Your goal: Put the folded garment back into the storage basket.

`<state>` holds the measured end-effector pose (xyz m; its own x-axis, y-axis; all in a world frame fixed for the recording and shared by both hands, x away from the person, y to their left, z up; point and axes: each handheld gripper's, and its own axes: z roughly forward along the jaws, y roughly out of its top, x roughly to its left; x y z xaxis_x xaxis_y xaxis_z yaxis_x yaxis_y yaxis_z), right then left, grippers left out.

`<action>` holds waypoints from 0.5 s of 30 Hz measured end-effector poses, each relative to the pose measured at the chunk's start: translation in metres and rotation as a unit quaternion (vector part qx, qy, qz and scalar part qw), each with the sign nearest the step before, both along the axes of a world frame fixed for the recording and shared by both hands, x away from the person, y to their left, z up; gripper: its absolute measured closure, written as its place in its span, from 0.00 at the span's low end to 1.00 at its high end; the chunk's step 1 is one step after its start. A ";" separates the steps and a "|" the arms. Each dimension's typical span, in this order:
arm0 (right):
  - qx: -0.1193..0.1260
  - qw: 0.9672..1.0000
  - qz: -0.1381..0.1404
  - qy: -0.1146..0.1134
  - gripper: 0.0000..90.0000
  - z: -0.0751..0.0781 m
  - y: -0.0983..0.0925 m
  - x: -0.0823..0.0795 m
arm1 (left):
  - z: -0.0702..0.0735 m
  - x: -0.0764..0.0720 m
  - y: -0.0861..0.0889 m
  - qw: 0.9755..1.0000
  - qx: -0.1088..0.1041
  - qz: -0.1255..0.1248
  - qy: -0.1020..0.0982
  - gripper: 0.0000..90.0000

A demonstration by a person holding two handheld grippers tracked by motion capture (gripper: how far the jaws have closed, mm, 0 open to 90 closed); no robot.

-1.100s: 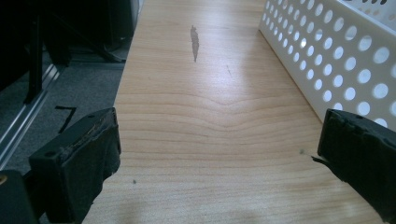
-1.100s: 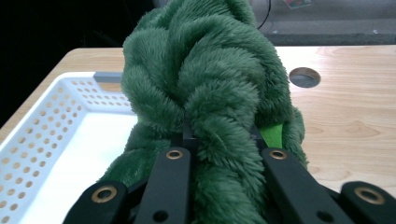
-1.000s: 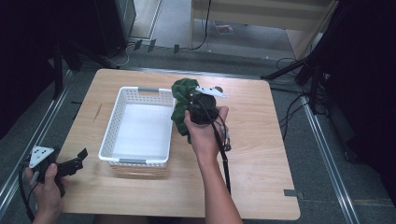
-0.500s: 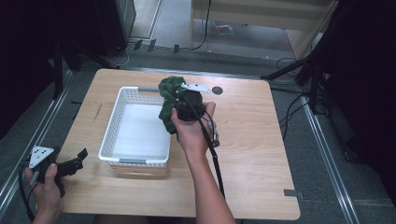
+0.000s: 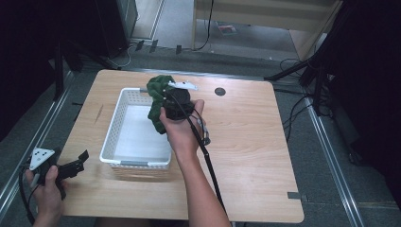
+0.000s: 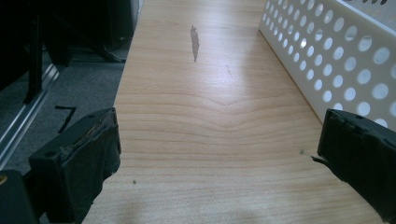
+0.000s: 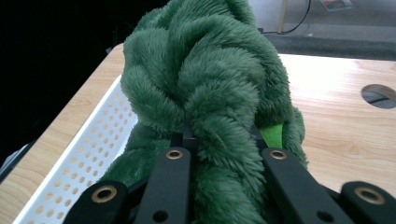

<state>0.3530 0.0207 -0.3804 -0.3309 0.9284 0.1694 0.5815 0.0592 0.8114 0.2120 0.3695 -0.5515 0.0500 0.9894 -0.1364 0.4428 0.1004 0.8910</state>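
Holding the left gripper [image 5: 78,162] low at the near left corner of the wooden table [image 5: 246,156], we are keeping its jaws spread wide with nothing between them; in the left gripper view the two black pads [image 6: 79,163] are standing far apart over bare wood grain, with the perforated side of the white basket [image 6: 336,60] running along the right. Moving farther out, our right hand [image 5: 182,127] is gripping the right gripper [image 5: 165,101], and its jaws are clamping a green plush toy [image 5: 158,101]. In the right gripper view the toy [image 7: 210,93] is looking thick and deep-piled, a dark forest green, its fur bunching into fat twisted folds that are bulging up and out between the black fingers [image 7: 168,179], and a small patch of brighter, smoother green is peeking out at the right side. We are holding it above the far right corner of the basket [image 5: 120,118], partly over the rim, with its lower part hanging down inside; we cannot tell whether it is touching the basket floor. Beyond it, a round dark hole [image 5: 220,91] is sitting in the tabletop near the far edge, and past the table cables [image 5: 298,109] are trailing across the grey floor.
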 end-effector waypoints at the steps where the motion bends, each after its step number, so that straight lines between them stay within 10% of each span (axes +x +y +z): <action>1: 0.001 1.000 0.002 0.000 0.89 0.000 0.002 0.000 | 0.000 0.000 0.000 1.000 0.000 0.000 0.001 0.00; 15: 0.010 1.000 0.026 0.008 0.89 -0.006 0.033 0.001 | 0.000 0.000 0.000 1.000 -0.003 0.000 0.002 0.00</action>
<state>0.3538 0.0533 -0.3867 -0.3763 0.9063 0.1923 0.5901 0.0745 0.8039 0.2122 0.3699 -0.5514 0.0499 0.9886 -0.1419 0.4470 0.1049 0.8883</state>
